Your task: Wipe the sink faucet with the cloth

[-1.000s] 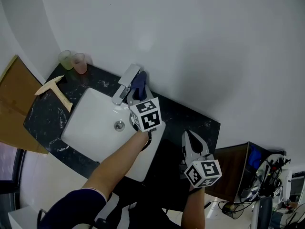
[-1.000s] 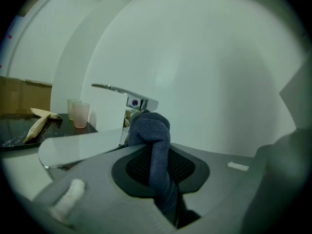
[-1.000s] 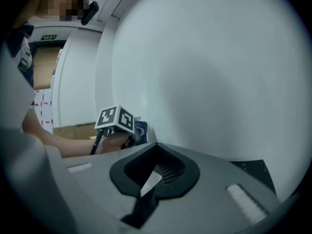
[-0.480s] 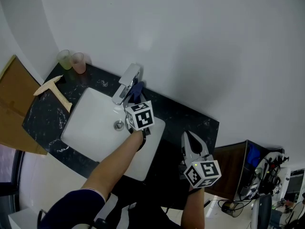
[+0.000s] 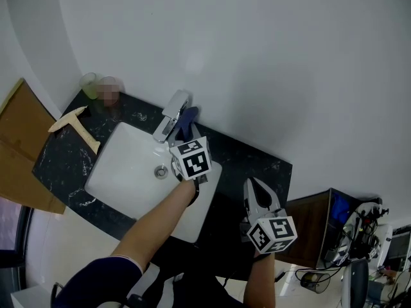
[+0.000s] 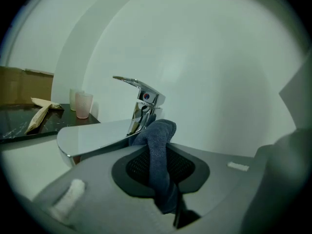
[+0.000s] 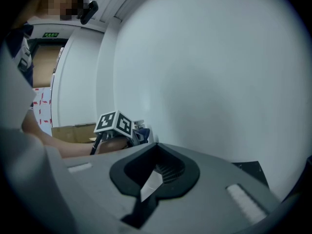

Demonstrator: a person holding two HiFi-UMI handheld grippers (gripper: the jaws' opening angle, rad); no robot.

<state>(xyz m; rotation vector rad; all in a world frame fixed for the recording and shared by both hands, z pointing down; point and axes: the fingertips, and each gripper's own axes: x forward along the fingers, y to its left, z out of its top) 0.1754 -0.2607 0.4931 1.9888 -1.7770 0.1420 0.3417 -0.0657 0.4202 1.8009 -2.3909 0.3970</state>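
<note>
A chrome faucet [image 5: 172, 114] stands at the back of the white sink [image 5: 122, 172]. My left gripper [image 5: 184, 135] is shut on a dark blue cloth [image 5: 187, 122], and the cloth lies against the faucet's right side. In the left gripper view the cloth [image 6: 158, 147] runs up from between the jaws of my left gripper [image 6: 165, 184] and its folded end touches the faucet [image 6: 141, 104] near the base. My right gripper [image 5: 253, 185] hovers over the dark counter to the right, shut with nothing in it; the right gripper view shows my right gripper [image 7: 150, 182] shut and bare.
Two cups [image 5: 101, 88] stand at the counter's back left corner, beside a wooden tool [image 5: 76, 126]. A cardboard sheet [image 5: 19, 146] leans at the left. The black marble counter [image 5: 250, 162] ends at a dark cabinet with cables [image 5: 347, 236] on the right.
My left gripper slid the cloth along the faucet's side toward the sink and then back a little. The right gripper has stayed where it was.
</note>
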